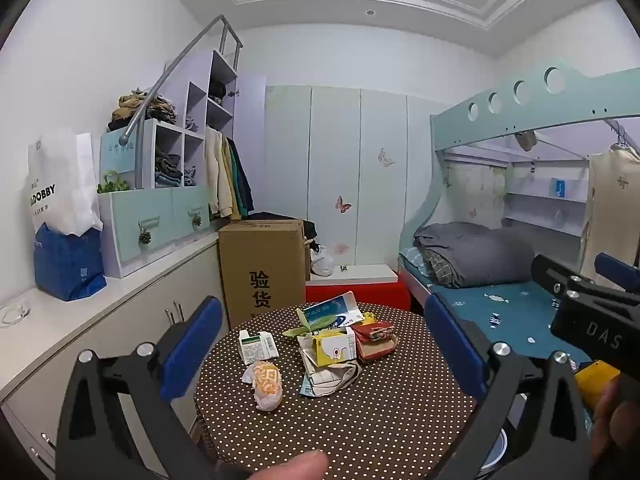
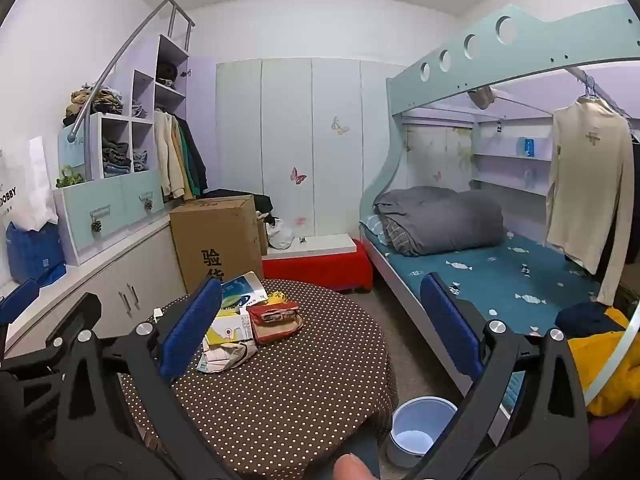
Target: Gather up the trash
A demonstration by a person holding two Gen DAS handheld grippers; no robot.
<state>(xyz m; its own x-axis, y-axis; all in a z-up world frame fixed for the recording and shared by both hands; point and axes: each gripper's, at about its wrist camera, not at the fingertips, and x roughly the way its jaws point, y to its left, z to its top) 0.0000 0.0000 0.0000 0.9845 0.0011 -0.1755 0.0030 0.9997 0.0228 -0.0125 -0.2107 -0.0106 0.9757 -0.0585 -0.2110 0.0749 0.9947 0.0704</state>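
None collected yet | trash pile of crumpled wrappers and small cartons (image 1: 320,344) all on round brown polka-dot table (image 1: 360,420) | left gripper (image 1: 320,344) wide open, empty, above table | right gripper (image 2: 320,328) wide open, empty | pale blue bin (image 2: 420,424) on floor beside table, looks empty

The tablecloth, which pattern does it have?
Brown tablecloth with small white dots, clearest in the left wrist view.
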